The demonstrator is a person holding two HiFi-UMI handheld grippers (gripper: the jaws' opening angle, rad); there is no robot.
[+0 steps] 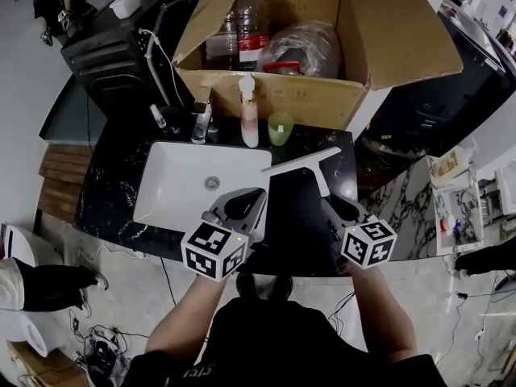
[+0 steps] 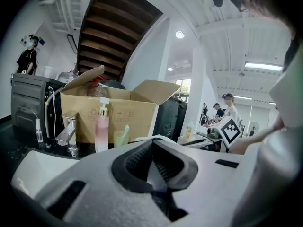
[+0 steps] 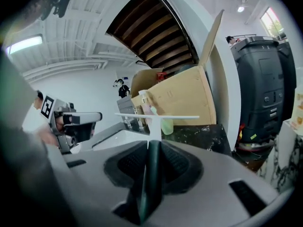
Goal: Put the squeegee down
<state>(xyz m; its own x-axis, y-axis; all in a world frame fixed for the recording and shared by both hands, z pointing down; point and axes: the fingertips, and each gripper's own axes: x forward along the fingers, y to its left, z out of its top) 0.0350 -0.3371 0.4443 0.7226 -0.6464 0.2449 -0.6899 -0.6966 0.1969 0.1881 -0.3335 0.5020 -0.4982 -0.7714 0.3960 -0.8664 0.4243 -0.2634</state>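
The squeegee (image 1: 301,162) is white, with a long blade across the top and a dark handle. My right gripper (image 1: 334,208) is shut on that handle and holds the squeegee just above the black marble counter (image 1: 300,216), to the right of the white sink (image 1: 173,185). In the right gripper view the blade (image 3: 156,117) lies level ahead of my right gripper (image 3: 152,146), and the dark handle is pinched between the pads. My left gripper (image 1: 245,205) hovers over the sink's near right corner. In the left gripper view my left gripper (image 2: 154,144) looks shut with nothing in it.
A chrome faucet (image 1: 201,121), a pink soap bottle (image 1: 249,116) and a green cup (image 1: 280,127) stand behind the sink. An open cardboard box (image 1: 322,95) with bottles and a bag fills the back of the counter. A black cabinet (image 1: 121,51) stands at the left.
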